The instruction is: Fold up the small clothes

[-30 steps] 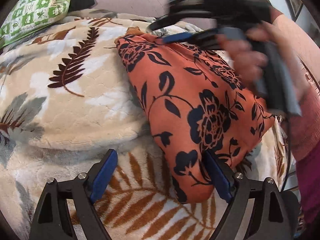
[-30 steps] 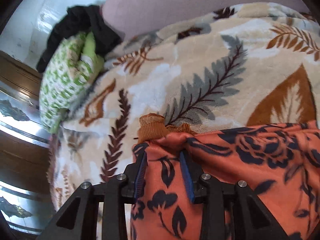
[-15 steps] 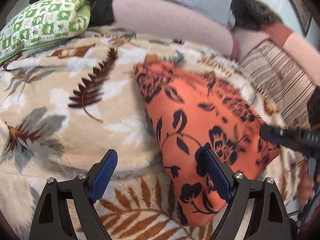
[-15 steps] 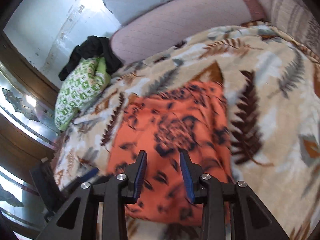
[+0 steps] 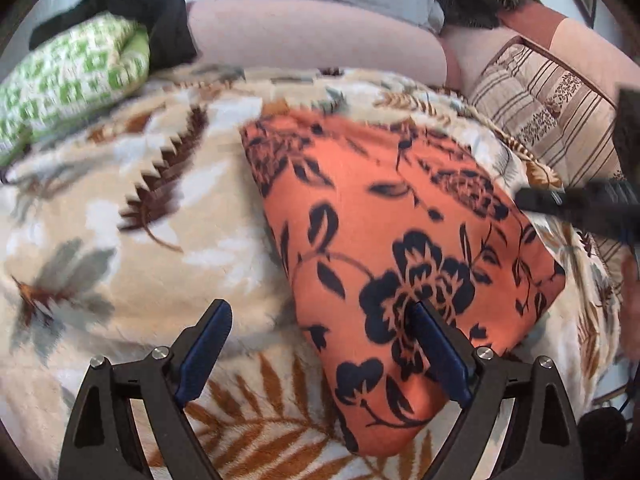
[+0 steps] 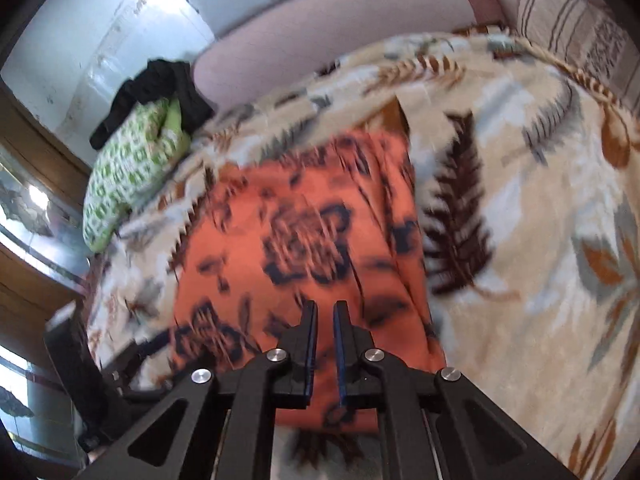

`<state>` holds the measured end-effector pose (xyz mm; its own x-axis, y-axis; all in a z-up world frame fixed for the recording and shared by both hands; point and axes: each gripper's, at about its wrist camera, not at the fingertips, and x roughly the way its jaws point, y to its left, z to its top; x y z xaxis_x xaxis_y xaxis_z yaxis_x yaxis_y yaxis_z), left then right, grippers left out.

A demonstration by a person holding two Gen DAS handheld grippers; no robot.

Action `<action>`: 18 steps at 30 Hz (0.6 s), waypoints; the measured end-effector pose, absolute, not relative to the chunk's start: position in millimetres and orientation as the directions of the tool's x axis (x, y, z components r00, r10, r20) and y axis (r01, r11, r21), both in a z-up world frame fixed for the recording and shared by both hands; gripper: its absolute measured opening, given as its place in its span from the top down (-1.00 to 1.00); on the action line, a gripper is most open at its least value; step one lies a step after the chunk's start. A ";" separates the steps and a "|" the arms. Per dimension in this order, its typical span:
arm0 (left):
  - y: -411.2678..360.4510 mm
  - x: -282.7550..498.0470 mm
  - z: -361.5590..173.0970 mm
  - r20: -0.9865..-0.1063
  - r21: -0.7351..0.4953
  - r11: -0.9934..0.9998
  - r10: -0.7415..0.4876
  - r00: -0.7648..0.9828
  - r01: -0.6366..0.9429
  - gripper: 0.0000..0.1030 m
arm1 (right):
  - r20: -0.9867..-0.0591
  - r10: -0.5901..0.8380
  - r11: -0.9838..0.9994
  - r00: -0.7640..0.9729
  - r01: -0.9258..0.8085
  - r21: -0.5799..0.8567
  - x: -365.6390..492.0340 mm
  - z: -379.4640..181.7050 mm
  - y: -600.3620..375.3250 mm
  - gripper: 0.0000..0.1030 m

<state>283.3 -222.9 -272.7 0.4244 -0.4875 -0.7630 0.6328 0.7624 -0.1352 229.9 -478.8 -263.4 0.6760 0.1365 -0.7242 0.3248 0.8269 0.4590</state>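
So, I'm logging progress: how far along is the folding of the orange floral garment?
Done: the orange black-flowered garment lies folded into a compact panel on the leaf-print fleece blanket. In hand: nothing; the left gripper is opening, the right gripper is shut and empty. Left: perhaps another fold or setting aside.

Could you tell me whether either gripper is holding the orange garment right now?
Neither: the right gripper is shut and empty, the left gripper opening with nothing gripped.

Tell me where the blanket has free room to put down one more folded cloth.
Free: the blanket between the orange cloth and the green pillow, and in the right wrist view the wide patch beyond the cloth's other edge. Crowded: the head end, with pillows and a black garment.
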 end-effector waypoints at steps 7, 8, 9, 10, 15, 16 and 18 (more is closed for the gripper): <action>-231.1 287.6 -284.3 -0.787 -0.125 0.759 -0.468 0.402 0.639 -0.80 | -0.788 0.064 0.781 0.612 0.461 0.422 290.5 -296.3 -499.7 0.83; -231.0 288.2 -284.6 -0.789 -0.130 0.760 -0.468 0.398 0.637 -0.80 | -0.791 0.086 0.762 0.606 0.471 0.444 294.2 -306.6 -504.6 0.83; -230.7 288.0 -283.8 -0.788 -0.129 0.759 -0.469 0.399 0.638 -0.80 | -0.774 0.096 0.743 0.626 0.472 0.474 291.5 -308.4 -509.0 0.83; -230.4 287.2 -283.4 -0.788 -0.122 0.759 -0.466 0.402 0.640 -0.80 | -0.773 0.100 0.742 0.627 0.470 0.478 290.5 -304.2 -509.9 0.83; -231.2 285.8 -284.5 -0.787 -0.116 0.757 -0.465 0.405 0.643 -0.80 | -0.741 0.074 0.756 0.668 0.446 0.478 298.1 -278.3 -513.6 0.81; -231.3 285.8 -284.5 -0.788 -0.117 0.757 -0.465 0.405 0.643 -0.80 | -0.726 0.074 0.749 0.684 0.443 0.493 301.1 -274.3 -515.9 0.79; -231.6 285.9 -284.8 -0.788 -0.115 0.756 -0.465 0.405 0.644 -0.80 | -0.705 0.071 0.736 0.705 0.440 0.515 310.1 -275.1 -517.6 0.77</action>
